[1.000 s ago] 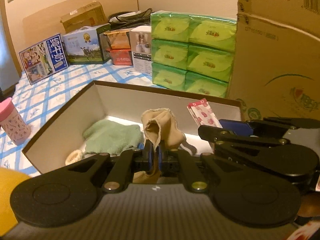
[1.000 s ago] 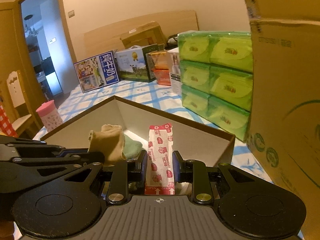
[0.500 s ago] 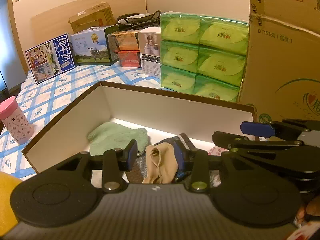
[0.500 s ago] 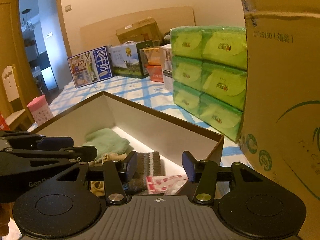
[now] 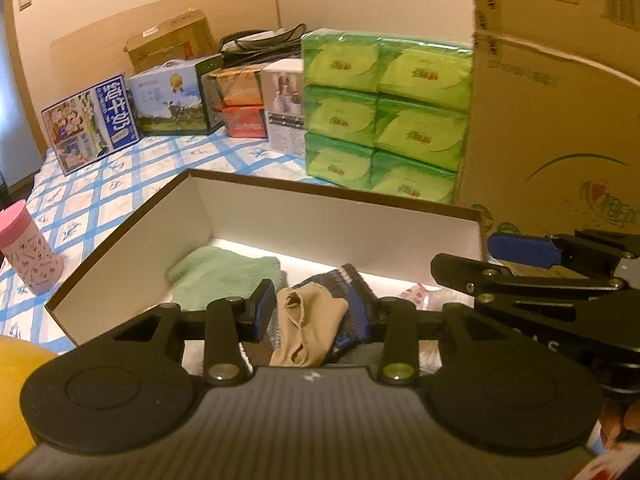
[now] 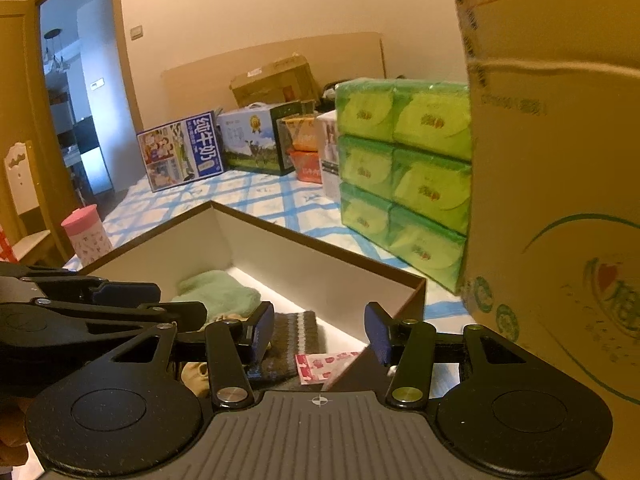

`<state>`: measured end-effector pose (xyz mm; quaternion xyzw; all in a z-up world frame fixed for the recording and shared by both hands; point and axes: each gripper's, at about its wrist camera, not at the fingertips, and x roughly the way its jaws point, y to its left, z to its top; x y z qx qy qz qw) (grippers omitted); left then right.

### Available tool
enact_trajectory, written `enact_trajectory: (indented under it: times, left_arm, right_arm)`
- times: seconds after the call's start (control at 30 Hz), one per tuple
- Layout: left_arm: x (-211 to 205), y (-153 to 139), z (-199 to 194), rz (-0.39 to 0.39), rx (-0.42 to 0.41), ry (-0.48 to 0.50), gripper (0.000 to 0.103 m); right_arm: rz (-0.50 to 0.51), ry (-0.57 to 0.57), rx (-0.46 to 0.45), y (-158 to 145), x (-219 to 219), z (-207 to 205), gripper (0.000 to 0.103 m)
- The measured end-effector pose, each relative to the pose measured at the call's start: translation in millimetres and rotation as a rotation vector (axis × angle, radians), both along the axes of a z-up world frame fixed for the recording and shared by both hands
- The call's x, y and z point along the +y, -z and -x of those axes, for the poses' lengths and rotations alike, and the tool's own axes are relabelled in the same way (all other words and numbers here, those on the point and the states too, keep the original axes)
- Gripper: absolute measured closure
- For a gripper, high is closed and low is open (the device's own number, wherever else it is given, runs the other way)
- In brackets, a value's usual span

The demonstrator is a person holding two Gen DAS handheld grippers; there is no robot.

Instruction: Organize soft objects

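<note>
Left hand-held gripper [image 5: 311, 314] hanging spread over beige fabric sock [image 5: 308, 326] lying in white cardboard box [image 5: 332, 224]; right hand-held gripper [image 6: 319, 334] spread above red-patterned packet [image 6: 326, 365].

Open box [image 5: 132, 248] sits on the bed [image 5: 132, 184]. In box: towel [image 5: 224, 276] at far left, sock [image 5: 308, 320] w/ knit item [image 6: 294, 340] under it mid, packet [image 6: 324, 364] at right end. Behind box: tissue packs [image 5: 384, 116], stacked; cartons [image 5: 172, 100] further left of those. Big carton [image 5: 560, 120] right of box. Cup [image 5: 30, 248] left of box.
</note>
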<state>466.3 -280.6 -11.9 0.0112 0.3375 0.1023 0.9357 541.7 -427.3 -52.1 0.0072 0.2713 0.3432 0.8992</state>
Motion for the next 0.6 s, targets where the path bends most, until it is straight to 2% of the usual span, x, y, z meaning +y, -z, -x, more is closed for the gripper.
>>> enact_trajectory:
  times: [0.27,0.6]
  left_arm:
    - [-16,-20,29,0.004,-0.013,0.076,0.065]
    - [-24,-48,91,0.002,-0.031,0.19,0.065]
  right_arm:
    - [-0.011,0.052,-0.016,-20,-22,34,0.053]
    - [-0.062,0.152,-0.025,-49,-51,111,0.053]
